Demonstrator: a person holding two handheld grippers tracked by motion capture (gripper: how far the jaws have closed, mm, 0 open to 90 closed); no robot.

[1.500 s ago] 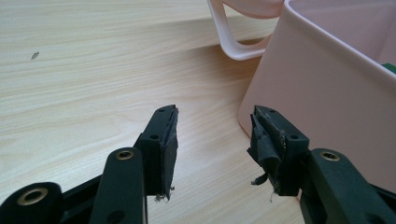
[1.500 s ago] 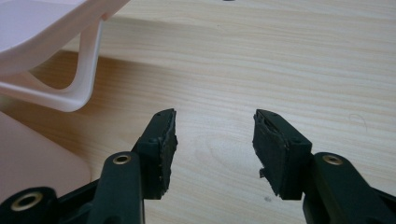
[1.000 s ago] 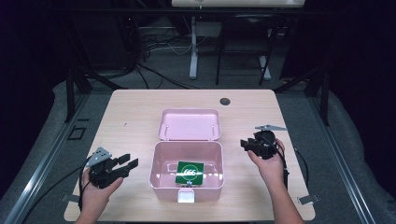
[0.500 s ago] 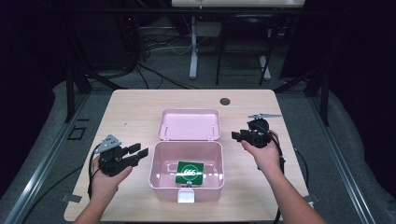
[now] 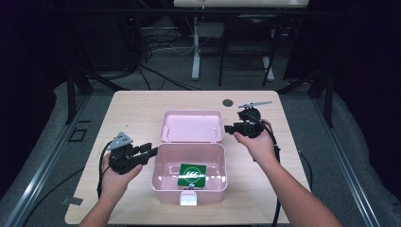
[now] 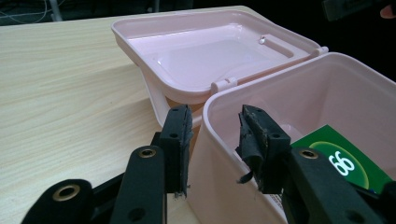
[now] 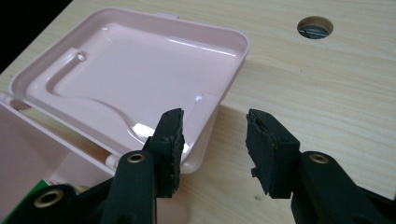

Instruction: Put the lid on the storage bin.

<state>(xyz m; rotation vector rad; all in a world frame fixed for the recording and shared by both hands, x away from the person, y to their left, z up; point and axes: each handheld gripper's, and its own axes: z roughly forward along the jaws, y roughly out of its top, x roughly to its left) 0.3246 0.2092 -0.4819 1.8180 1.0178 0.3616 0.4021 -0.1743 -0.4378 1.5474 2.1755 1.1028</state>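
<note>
Pink box (image 6: 327, 107) rim sits between left gripper (image 6: 212, 140) jaws

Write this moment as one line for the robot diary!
pink box open, lid back | green packet inside | left gripper open at box wall | right gripper open by lid edge

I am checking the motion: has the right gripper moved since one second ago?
Yes. The right gripper has moved forward and toward the open lid of the pink box, and is now beside the lid's right edge.
</note>
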